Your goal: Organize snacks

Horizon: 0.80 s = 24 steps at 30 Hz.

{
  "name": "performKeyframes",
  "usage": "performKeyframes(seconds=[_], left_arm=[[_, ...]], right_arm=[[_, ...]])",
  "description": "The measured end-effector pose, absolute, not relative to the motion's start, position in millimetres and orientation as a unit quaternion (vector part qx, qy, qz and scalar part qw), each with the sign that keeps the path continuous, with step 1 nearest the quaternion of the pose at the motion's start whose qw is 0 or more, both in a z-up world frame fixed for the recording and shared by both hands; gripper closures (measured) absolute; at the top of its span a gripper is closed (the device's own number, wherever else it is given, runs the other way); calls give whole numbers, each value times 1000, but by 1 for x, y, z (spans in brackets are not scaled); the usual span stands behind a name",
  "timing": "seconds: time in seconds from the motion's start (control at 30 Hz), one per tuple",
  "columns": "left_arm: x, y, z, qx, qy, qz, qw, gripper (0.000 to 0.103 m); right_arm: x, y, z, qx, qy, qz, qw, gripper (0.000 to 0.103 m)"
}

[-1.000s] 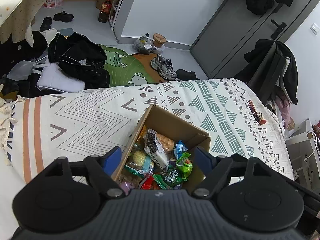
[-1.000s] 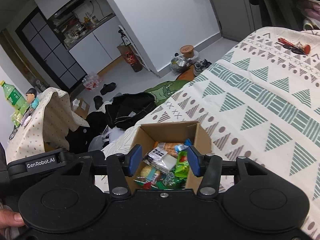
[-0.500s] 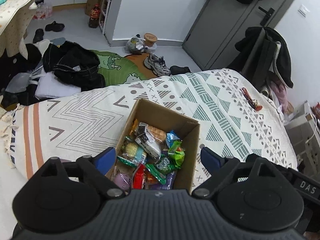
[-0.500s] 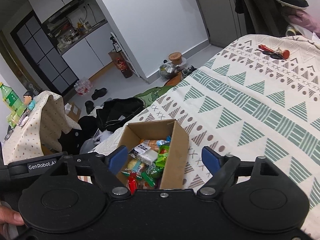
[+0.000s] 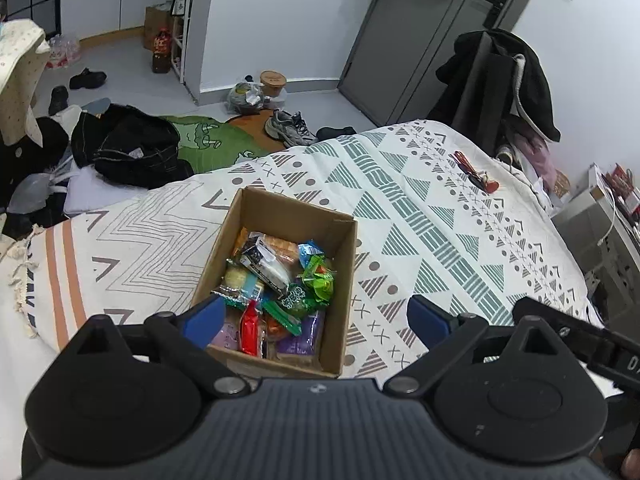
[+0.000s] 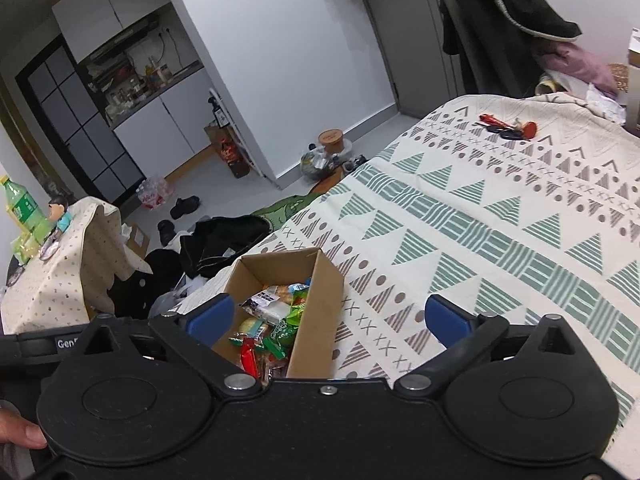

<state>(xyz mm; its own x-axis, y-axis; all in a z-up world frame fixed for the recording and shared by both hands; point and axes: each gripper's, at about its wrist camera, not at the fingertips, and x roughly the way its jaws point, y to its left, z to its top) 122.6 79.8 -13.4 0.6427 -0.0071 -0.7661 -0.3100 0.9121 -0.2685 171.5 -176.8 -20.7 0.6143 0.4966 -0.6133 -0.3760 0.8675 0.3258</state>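
An open cardboard box (image 5: 345,276) sits on the patterned bedspread (image 5: 440,216), filled with several wrapped snacks (image 5: 276,280) in green, red, purple and orange. My left gripper (image 5: 316,318) hovers above the box's near end. Its jaws are opening and wide apart, gripping nothing. In the right wrist view the same box (image 6: 320,312) with its snacks (image 6: 272,320) lies below and left of centre. My right gripper (image 6: 330,320) hangs over the box's right wall and the bedspread (image 6: 500,232). Its jaws are opening too, with nothing held between them.
A red-handled bunch of keys (image 5: 476,172) lies on the far side of the bed. Dark clothes (image 5: 132,148) and shoes (image 5: 288,128) litter the floor beyond the bed edge. A coat-draped chair (image 5: 496,80) stands at the right, a cloth-covered table (image 6: 60,272) at the left.
Both grippers have drawn back and up from the box, and their jaws have spread much wider. The box now looks smaller and sits clear of the fingers.
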Motion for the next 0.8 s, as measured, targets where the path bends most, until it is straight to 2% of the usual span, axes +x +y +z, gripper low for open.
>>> performKeyframes(seconds=[0.1, 0.8], left_arm=[[116, 72, -9, -179, 414, 85, 888, 1], [47, 34, 14, -130, 384, 68, 912, 0]], right_arm=[[164, -184, -19, 77, 366, 236, 897, 0], [83, -222, -5, 48, 335, 235, 911, 0]])
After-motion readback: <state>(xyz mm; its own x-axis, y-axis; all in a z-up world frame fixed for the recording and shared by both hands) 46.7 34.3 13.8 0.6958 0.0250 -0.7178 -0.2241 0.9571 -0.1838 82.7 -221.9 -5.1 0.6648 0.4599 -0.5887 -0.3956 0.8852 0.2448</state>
